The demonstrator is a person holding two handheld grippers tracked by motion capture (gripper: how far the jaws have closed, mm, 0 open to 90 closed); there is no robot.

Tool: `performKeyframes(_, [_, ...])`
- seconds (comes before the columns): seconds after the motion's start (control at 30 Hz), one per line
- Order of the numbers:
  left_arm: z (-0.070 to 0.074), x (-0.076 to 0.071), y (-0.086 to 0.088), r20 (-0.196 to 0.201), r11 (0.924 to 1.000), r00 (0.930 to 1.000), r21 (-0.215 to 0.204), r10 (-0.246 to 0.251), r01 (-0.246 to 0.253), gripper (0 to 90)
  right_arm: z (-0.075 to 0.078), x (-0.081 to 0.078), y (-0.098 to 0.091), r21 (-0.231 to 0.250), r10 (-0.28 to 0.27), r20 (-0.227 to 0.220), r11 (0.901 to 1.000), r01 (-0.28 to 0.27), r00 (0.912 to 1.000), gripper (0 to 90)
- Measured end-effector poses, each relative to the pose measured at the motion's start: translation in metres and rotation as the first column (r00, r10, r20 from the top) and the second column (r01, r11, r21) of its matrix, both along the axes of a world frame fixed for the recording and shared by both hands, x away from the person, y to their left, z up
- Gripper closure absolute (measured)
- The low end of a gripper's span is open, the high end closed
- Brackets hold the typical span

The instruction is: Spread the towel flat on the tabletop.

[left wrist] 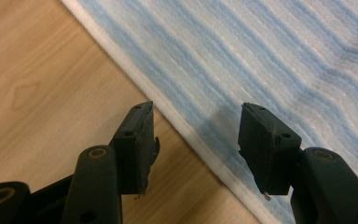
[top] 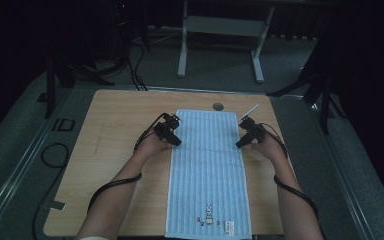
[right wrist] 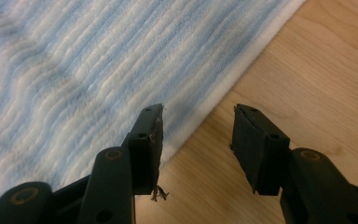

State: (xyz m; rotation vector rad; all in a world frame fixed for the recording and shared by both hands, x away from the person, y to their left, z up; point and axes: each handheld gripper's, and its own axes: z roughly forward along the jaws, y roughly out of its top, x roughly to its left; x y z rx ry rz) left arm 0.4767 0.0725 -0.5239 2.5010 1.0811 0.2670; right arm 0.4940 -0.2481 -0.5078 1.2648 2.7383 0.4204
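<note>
Black jaws on both tools stood apart, nothing between them. Left tool (top: 172,136) straddled the towel's (top: 209,170) left long edge, one jaw over cloth, one over wood. Right tool (top: 244,137) mirrored it on the right long edge. Towel lay flat mid-surface (top: 105,150), long axis running away from the person, near end at the front edge. Each edge lay directly under its own hand's tool, in the far half. I'd guess the next grip is those edges.

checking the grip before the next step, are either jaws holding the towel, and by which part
Nothing is held. Both the left gripper and the right gripper stand open astride the long side edges of the blue striped towel, jaws not pressing it.
</note>
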Motion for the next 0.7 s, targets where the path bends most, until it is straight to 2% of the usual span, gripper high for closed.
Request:
performKeyframes(0.13, [-0.004,0.0,-0.005,0.006,0.9997,1.0,0.026,-0.004,0.004,48.3,-0.01,0.003,0.007,-0.038,0.007,-0.02,0.9992,-0.008,0.9998,55.5])
performKeyframes(0.2, [-0.005,0.0,-0.005,0.002,0.9999,1.0,0.012,0.002,-0.002,49.7,-0.011,0.003,0.008,-0.041,0.013,-0.015,0.999,-0.014,0.9998,56.5])
performKeyframes(0.3, [-0.004,-0.001,-0.005,-0.004,0.9999,0.9999,0.013,-0.012,0.012,55.1,-0.011,0.004,0.009,-0.024,0.012,-0.011,0.9996,-0.012,0.9999,65.2])
performKeyframes(0.33, [-0.004,-0.002,-0.005,-0.005,0.9998,0.9998,0.0,-0.019,0.019,59.2,-0.011,0.003,0.009,-0.023,0.015,-0.008,0.9996,-0.015,0.9999,67.6])
performKeyframes(0.37, [-0.005,-0.004,-0.006,-0.006,0.9997,0.9997,-0.009,-0.023,0.023,63.4,-0.011,0.002,0.011,-0.023,0.018,-0.002,0.9996,-0.018,0.9998,75.1])
performKeyframes(0.47, [-0.005,-0.005,-0.006,-0.02,0.9982,0.999,-0.046,-0.04,0.039,75.9,-0.011,0.0,0.016,-0.025,0.029,0.005,0.9993,-0.029,0.9996,84.9])
performKeyframes(0.5, [-0.006,-0.006,-0.006,-0.03,0.9969,0.9986,-0.066,-0.044,0.042,82.6,-0.011,0.0,0.017,-0.024,0.029,0.005,0.9993,-0.029,0.9996,86.0])
performKeyframes(0.57, [-0.007,-0.006,-0.004,-0.028,0.9958,0.9985,-0.08,-0.047,0.044,86.2,-0.011,0.0,0.019,-0.03,0.032,0.007,0.999,-0.032,0.9995,87.2])
performKeyframes(0.7, [-0.007,-0.006,-0.002,-0.033,0.9939,0.9993,-0.109,-0.019,0.016,88.0,-0.011,0.0,0.019,-0.029,0.028,0.013,0.9992,-0.027,0.9995,88.0])
